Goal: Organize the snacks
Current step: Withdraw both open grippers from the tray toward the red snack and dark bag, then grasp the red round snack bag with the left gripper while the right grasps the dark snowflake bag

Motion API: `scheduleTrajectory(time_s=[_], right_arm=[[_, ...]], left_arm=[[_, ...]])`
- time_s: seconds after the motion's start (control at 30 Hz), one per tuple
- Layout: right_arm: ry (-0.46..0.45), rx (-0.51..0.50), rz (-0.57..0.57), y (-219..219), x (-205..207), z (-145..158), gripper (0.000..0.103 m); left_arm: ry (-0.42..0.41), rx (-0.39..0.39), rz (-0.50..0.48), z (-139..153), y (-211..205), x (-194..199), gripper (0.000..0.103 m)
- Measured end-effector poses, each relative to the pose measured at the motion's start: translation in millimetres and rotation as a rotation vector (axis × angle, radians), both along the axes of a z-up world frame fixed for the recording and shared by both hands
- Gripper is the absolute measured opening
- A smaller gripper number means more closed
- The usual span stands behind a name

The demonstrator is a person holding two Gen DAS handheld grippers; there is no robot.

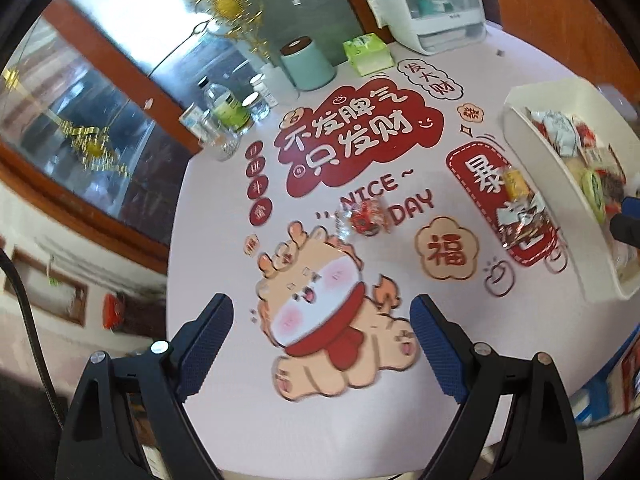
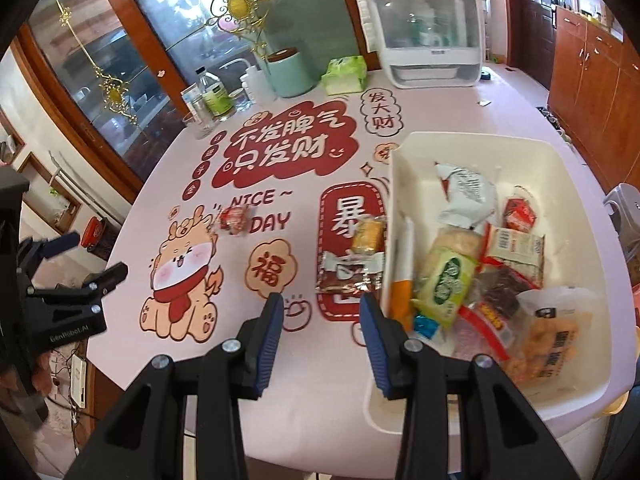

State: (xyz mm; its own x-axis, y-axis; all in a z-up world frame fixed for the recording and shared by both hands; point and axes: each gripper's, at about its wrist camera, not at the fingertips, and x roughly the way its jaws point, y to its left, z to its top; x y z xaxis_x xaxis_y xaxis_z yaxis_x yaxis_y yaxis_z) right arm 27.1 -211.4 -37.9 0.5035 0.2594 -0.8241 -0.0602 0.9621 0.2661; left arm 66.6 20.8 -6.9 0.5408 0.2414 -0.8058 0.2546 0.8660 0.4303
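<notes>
A white bin (image 2: pixel 472 142) (image 1: pixel 532 128) at the table's right holds several snack packets. Three snacks lie loose on the table: a small red clear-wrapped one (image 2: pixel 235 220) (image 1: pixel 362 222) by the "NICE DAY" print, a yellow cake packet (image 2: pixel 367 234) (image 1: pixel 514 184) and a brown foil packet (image 2: pixel 348 276) (image 1: pixel 524 228) just left of the bin. My left gripper (image 1: pixel 322 344) is open and empty over the dragon print, short of the red snack. My right gripper (image 2: pixel 322 320) is open and empty, just before the brown packet.
At the table's back stand a mint canister (image 2: pixel 290 72), a green tissue pack (image 2: pixel 346 76), bottles and a glass (image 2: pixel 214 96), and a white appliance (image 2: pixel 428 28). A glass cabinet is behind. The table edge runs along the left.
</notes>
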Motion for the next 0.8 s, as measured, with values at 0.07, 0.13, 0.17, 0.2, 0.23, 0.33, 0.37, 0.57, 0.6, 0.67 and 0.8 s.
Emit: scheduleTrajectory(time_s=[0.07,0.13,0.17,0.2,0.23,0.33,0.37,0.57,0.6,0.67,0.8], right_arm=[[0.004,-0.008,-0.012,6,-2,1,0.04],[0.008,-0.014,-0.04,12,-3,1,0.04],[0.01,-0.016,-0.052,13,-3,1,0.04],[0.013,-0.02,-0.069,16,-2,1,0.04],[0.018,-0.024,-0.094,18,0,1,0.04],[0.054,-0.001,-0.191,25,8,-3,0.041],[0.063,0.009,-0.214,26,11,-5,0.042],[0.129,0.096,-0.437,40,30,-34,0.052],[0.142,0.127,-0.481,41,32,-42,0.054],[0.168,0.197,-0.583,42,36,-58,0.062],[0.211,0.264,-0.749,44,45,-88,0.063]], left_arm=[[0.005,0.015,-0.049,6,6,10,0.09],[0.013,0.019,-0.108,12,14,24,0.09],[0.019,0.019,-0.136,14,18,32,0.09],[0.023,0.02,-0.157,15,20,39,0.09],[0.026,0.023,-0.184,15,22,47,0.09],[0.05,0.031,-0.3,11,28,71,0.09],[0.057,0.034,-0.336,6,28,77,0.09],[0.161,0.025,-0.58,-51,21,122,0.09],[0.184,0.017,-0.604,-61,20,128,0.09],[0.226,-0.003,-0.675,-85,15,141,0.09],[0.28,-0.022,-0.746,-125,5,156,0.09]])
